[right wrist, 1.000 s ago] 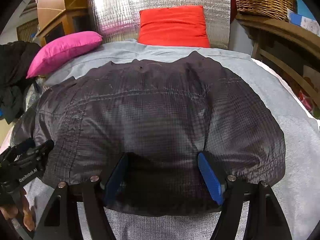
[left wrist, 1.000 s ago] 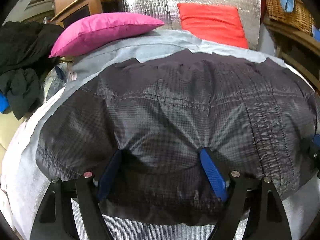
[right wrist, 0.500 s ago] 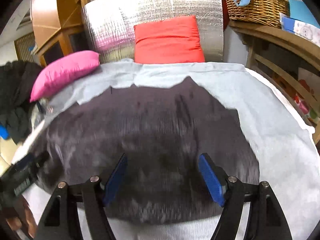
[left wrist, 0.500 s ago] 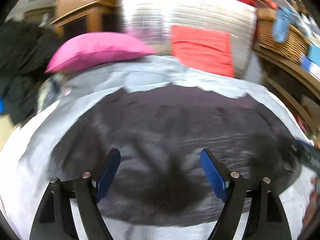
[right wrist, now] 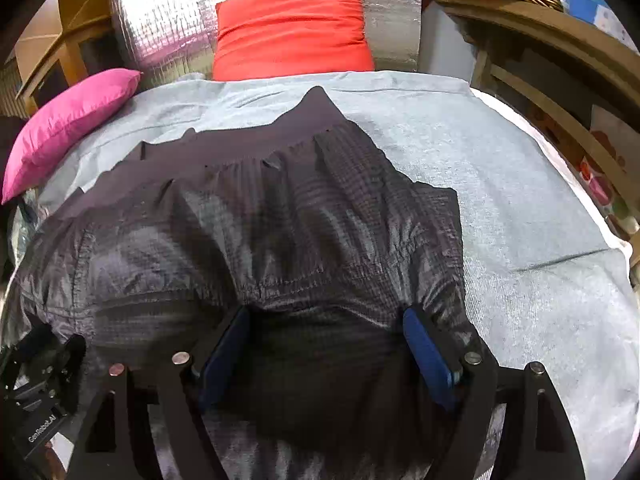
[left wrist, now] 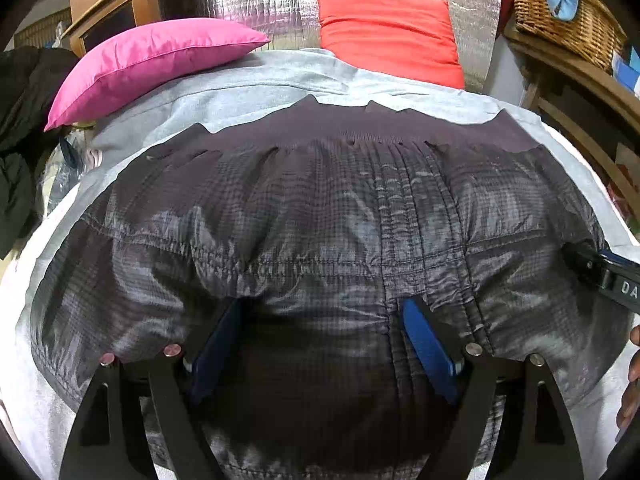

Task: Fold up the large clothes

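Note:
A dark grey quilted jacket (left wrist: 320, 208) lies spread on the grey bed sheet (left wrist: 248, 88), its ribbed hem at the far side. It also shows in the right wrist view (right wrist: 256, 220). My left gripper (left wrist: 324, 320) is open, its blue pads (left wrist: 424, 344) pressed into the near part of the jacket, fabric bulging between them. My right gripper (right wrist: 324, 328) is open the same way at the jacket's right part. Each gripper shows at the edge of the other's view.
A pink pillow (left wrist: 148, 60) and a red pillow (left wrist: 388, 32) lean at the head of the bed against a silver foil panel (right wrist: 168, 20). Dark clothes (left wrist: 20, 120) pile at the left. A wooden shelf with a wicker basket (left wrist: 560, 20) stands at the right.
Both grippers lifted back from the jacket half a second ago and have come down onto it again, further along. The ribbed hem now shows at the far edge.

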`<state>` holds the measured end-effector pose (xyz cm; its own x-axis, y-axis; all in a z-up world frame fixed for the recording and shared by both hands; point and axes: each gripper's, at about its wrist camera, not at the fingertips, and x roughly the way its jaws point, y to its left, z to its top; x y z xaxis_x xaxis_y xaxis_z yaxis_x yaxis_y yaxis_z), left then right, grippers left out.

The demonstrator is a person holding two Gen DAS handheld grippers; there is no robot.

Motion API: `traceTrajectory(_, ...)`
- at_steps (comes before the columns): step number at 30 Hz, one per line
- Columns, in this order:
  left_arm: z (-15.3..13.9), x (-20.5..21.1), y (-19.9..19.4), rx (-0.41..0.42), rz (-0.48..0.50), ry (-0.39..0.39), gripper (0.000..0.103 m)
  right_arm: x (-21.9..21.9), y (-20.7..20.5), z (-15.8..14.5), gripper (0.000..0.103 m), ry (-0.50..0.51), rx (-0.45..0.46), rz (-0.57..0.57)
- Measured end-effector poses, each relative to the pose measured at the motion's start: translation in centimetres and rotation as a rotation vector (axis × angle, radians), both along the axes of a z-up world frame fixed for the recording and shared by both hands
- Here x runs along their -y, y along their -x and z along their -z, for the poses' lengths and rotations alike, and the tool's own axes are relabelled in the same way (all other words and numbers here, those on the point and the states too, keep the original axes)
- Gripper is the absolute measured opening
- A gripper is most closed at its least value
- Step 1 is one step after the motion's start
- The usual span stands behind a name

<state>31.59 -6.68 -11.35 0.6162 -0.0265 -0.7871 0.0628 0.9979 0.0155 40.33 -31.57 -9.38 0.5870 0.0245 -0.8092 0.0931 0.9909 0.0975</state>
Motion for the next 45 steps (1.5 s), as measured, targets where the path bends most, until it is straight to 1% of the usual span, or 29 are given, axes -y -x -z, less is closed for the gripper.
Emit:
traceTrajectory(2, -0.6, -0.7, -0.1, 0.007, -0.001, 0.015, 0.084, -0.2, 1.0, -1.0, 0.082, 0.002, 0.016, 0.012)
traceTrajectory(5, -1.8, -1.8, 0.9, 0.036, -0.014, 0.042, 0.084, -0.6, 3.6, -2.7, 0.082, -0.026, 0.087, 0.000)
traceTrajectory(8, -3.1, -2.8, 2.2, 0.075, -0.025, 0.040, 0.084, -2.0, 5.4, -3.8, 0.082, -0.041, 0.121, -0.039)
traceTrajectory(10, -3.9, -4.1, 3.2, 0.100, -0.044, 0.042, 0.084, -3.6, 6.3, -4.3, 0.082, -0.029, 0.138, -0.078)
traceTrajectory(12, -4.5, -5.8, 4.4, 0.127, -0.071, 0.034, 0.084, -5.3, 7.2, -4.7, 0.082, -0.012, 0.159, -0.111)
traceTrajectory(14, -4.6, -8.0, 5.5, 0.160, -0.132, -0.004, 0.084, -7.1, 8.0, -5.0, 0.082, -0.006, 0.178, -0.156)
traceTrajectory(15, -4.4, -9.0, 5.6, 0.160, -0.158, -0.020, 0.084, -8.0, 8.3, -5.0, 0.082, -0.002, 0.186, -0.178)
traceTrajectory(17, -3.3, -11.0, 5.5, 0.126, -0.204, -0.041, 0.084, -9.0, 8.6, -4.4, 0.082, 0.004, 0.188, -0.205)
traceTrajectory(19, -2.0, -12.6, 5.3, 0.091, -0.244, -0.057, 0.084, -10.2, 8.5, -3.1, 0.082, 0.013, 0.165, -0.214)
traceTrajectory(20, -1.1, -13.1, 5.1, 0.071, -0.261, -0.071, 0.084, -10.7, 8.3, -2.1, 0.082, 0.028, 0.139, -0.219)
traceTrajectory(21, -0.1, -13.5, 4.8, 0.041, -0.269, -0.081, 0.085, -10.9, 7.9, -0.7, 0.082, 0.058, 0.096, -0.217)
traceTrajectory(22, 0.9, -13.7, 4.7, 0.024, -0.257, -0.083, 0.087, -10.9, 7.7, 0.3, 0.083, 0.068, 0.072, -0.216)
traceTrajectory(23, 1.3, -13.6, 4.9, 0.036, -0.248, -0.098, 0.087, -10.8, 7.7, 1.0, 0.086, 0.063, 0.076, -0.216)
traceTrajectory(24, 1.3, -13.4, 5.1, 0.049, -0.245, -0.111, 0.087, -10.7, 7.8, 1.1, 0.086, 0.065, 0.086, -0.213)
traceTrajectory(26, 1.1, -13.0, 5.1, 0.050, -0.250, -0.132, 0.087, -10.6, 7.8, 0.9, 0.086, 0.068, 0.072, -0.212)
traceTrajectory(29, 1.2, -12.8, 5.2, 0.049, -0.258, -0.124, 0.087, -9.8, 7.6, 0.1, 0.086, 0.043, 0.060, -0.200)
traceTrajectory(33, 1.0, -12.7, 5.4, 0.051, -0.256, -0.125, 0.087, -8.7, 7.2, -2.4, 0.086, 0.005, 0.118, -0.166)
traceTrajectory(37, 1.1, -13.2, 5.1, 0.047, -0.260, -0.117, 0.087, -9.2, 4.8, -4.1, 0.086, 0.019, 0.120, -0.185)
traceTrajectory(40, 1.1, -13.3, 5.1, 0.043, -0.259, -0.110, 0.087, -10.3, 2.1, -4.7, 0.086, 0.008, 0.087, -0.206)
traceTrajectory(44, 1.2, -13.4, 5.0, 0.041, -0.254, -0.110, 0.088, -11.7, -1.4, -4.6, 0.086, 0.039, 0.055, -0.201)
traceTrajectory(45, 1.2, -13.4, 5.0, 0.041, -0.256, -0.109, 0.088, -12.1, -2.3, -4.0, 0.086, 0.043, 0.025, -0.205)
